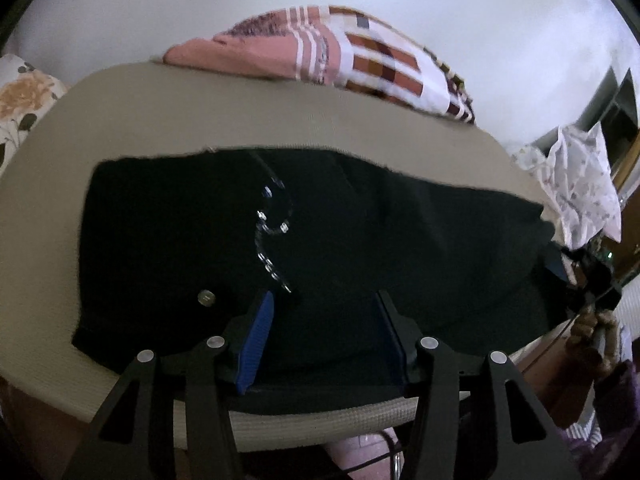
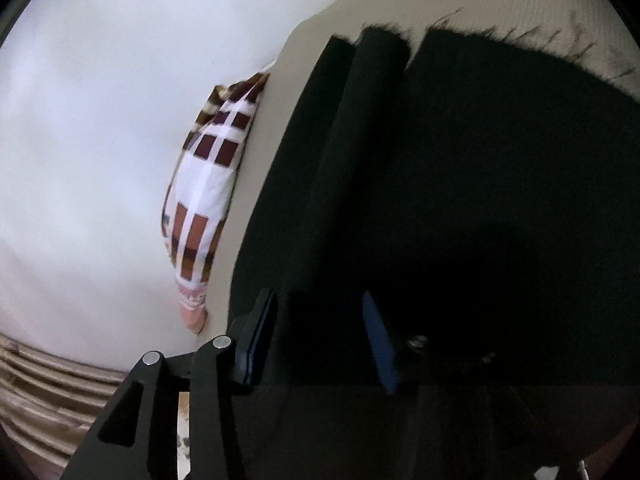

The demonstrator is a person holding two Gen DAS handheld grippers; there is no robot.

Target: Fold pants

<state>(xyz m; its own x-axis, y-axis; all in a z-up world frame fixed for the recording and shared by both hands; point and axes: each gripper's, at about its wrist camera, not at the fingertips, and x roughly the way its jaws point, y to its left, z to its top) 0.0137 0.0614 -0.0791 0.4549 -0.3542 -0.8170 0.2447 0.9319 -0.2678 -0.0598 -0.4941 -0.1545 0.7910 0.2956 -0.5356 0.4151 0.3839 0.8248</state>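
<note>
Black pants [image 1: 360, 240] lie spread across a beige mat [image 1: 240, 112], waist end near me with a silver button [image 1: 206, 297] and a sparkly chain trim [image 1: 268, 236]. My left gripper [image 1: 324, 304] is open, its blue-padded fingers [image 1: 256, 344] just above the pants' near edge. In the right wrist view the pants [image 2: 460, 200] fill the right side, frayed hems at the top. My right gripper [image 2: 320, 312] is open over the fabric; its right finger is dark and hard to see.
A folded pink and brown checked cloth [image 1: 360, 56] lies past the mat's far edge, also in the right wrist view [image 2: 204, 184]. White bedding [image 1: 440, 0] surrounds it. A floral cloth [image 1: 576, 184] and the other gripper's hand [image 1: 596, 320] sit at right.
</note>
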